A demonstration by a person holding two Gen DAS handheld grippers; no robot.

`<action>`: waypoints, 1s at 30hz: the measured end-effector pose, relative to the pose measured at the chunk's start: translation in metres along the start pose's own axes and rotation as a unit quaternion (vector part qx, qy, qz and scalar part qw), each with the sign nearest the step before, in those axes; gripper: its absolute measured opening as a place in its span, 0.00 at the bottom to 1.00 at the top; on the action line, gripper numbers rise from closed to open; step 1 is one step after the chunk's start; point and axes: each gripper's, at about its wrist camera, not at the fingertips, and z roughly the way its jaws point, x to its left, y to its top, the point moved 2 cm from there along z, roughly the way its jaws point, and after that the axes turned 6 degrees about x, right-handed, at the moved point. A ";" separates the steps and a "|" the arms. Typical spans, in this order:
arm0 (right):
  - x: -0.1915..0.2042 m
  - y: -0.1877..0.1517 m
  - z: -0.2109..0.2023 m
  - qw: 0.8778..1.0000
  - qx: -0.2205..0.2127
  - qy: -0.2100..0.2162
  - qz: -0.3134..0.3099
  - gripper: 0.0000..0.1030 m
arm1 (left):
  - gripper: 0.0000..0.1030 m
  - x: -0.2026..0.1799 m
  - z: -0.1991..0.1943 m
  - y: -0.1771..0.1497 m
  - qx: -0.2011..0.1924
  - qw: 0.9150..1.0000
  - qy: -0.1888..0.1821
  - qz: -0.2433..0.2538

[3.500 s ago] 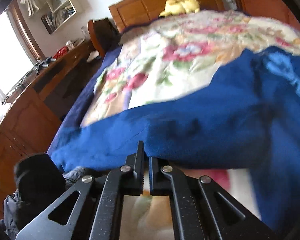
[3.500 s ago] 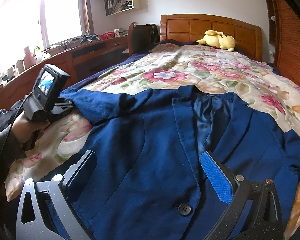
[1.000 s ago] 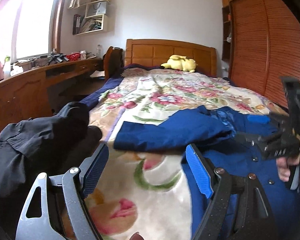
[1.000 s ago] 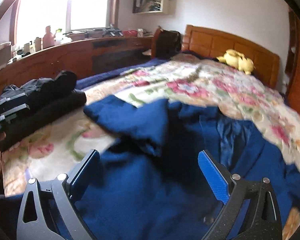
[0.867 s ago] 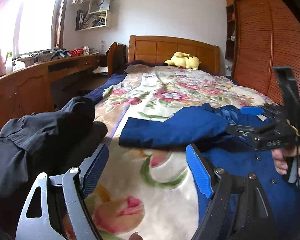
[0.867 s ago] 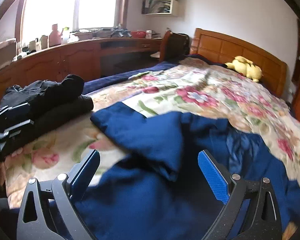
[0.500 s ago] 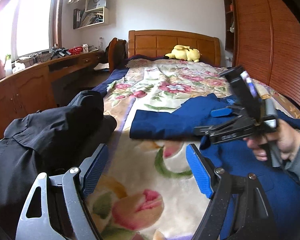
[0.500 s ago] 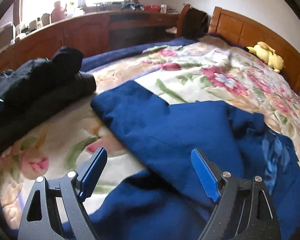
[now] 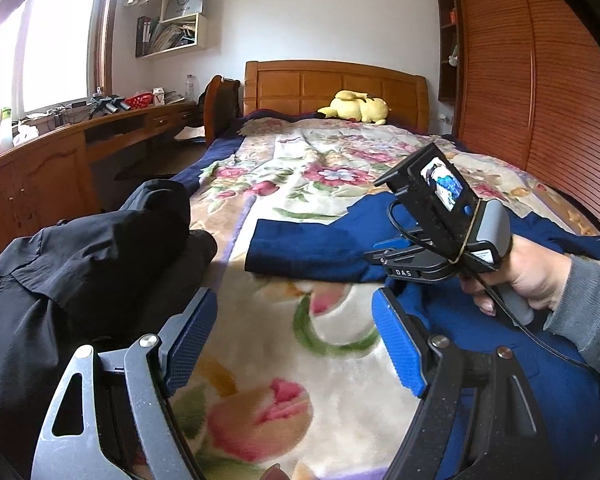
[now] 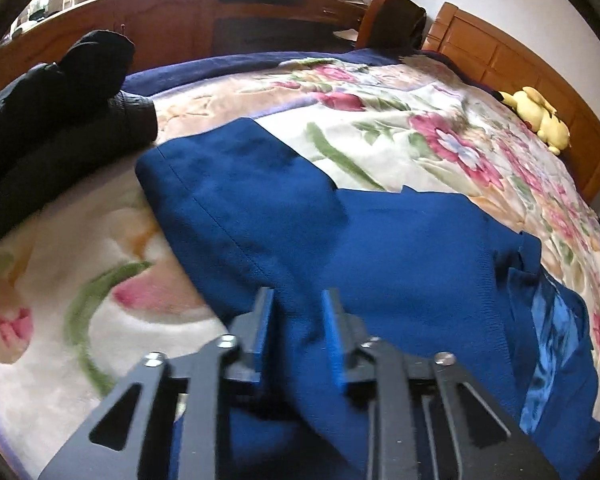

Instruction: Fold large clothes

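A dark blue jacket (image 10: pixel 380 240) lies spread on the floral blanket (image 10: pixel 80 280), with one sleeve (image 9: pixel 312 248) folded out toward the left. My right gripper (image 10: pixel 298 300) sits low on that sleeve. Its jaws are closing, and a fold of blue cloth fills the narrow gap between the pads. In the left wrist view a hand (image 9: pixel 532 276) holds this right gripper (image 9: pixel 380 250) at the sleeve's near edge. My left gripper (image 9: pixel 294 308) hovers open over bare blanket with nothing between its blue pads (image 9: pixel 400 344).
A heap of black clothing (image 9: pixel 80 264) lies at the bed's left edge. A long wooden desk (image 9: pixel 60 160) runs along the left wall. A yellow plush toy (image 9: pixel 356 111) rests by the headboard, and a slatted wardrobe (image 9: pixel 540 80) stands to the right.
The right gripper came down and leftward onto the folded sleeve, and its jaws went from wide apart to nearly together around the cloth. The left gripper stayed put, still open.
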 end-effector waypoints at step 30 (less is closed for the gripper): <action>-0.112 -0.159 -0.119 0.982 -0.056 -0.112 0.139 0.02 | 0.78 -0.043 -0.012 0.002 -0.011 0.998 -0.061 0.019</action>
